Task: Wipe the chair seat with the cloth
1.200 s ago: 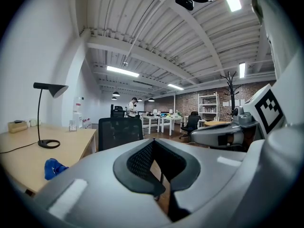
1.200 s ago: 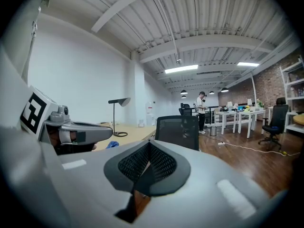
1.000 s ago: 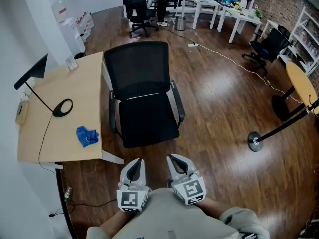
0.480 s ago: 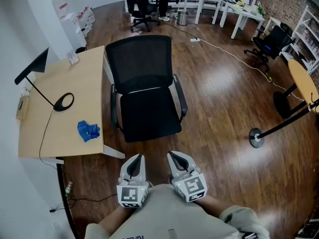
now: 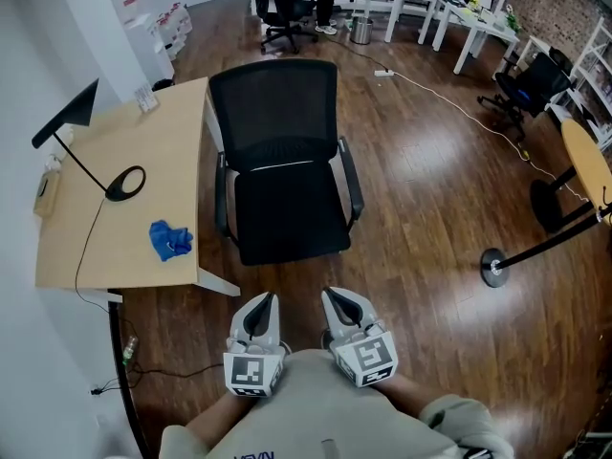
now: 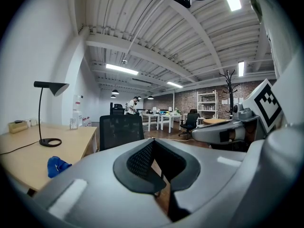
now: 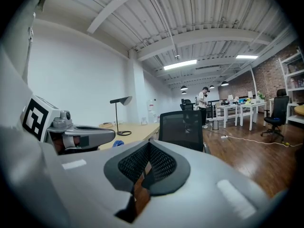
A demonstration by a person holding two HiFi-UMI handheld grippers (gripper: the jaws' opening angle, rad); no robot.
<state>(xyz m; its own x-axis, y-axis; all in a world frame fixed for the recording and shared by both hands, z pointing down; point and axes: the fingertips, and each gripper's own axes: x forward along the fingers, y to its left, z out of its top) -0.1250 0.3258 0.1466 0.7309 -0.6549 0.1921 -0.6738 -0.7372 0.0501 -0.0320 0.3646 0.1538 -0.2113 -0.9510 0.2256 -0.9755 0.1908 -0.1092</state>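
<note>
A black mesh office chair (image 5: 287, 161) stands in front of me, its seat (image 5: 290, 216) bare. The blue cloth (image 5: 170, 239) lies crumpled on the wooden desk (image 5: 115, 247) to the chair's left, near the desk's front edge. Both grippers are held low against my body, well short of the chair and the cloth. My left gripper (image 5: 258, 312) is shut with nothing in it, and so is my right gripper (image 5: 339, 306). The left gripper view shows the cloth (image 6: 57, 166) at lower left and the chair (image 6: 121, 131) beyond the shut jaws. The right gripper view shows the chair (image 7: 183, 127) ahead.
A black desk lamp (image 5: 115, 185) with its cord stands on the desk. A pole stand's round base (image 5: 492, 271) sits on the wood floor at right, with a round table (image 5: 585, 161) beyond. White tables, other office chairs and a floor cable (image 5: 449, 103) are further back.
The head view has drifted, so the chair and desk sit slightly higher and further right in the picture. Both grippers stay shut in the same place by my body.
</note>
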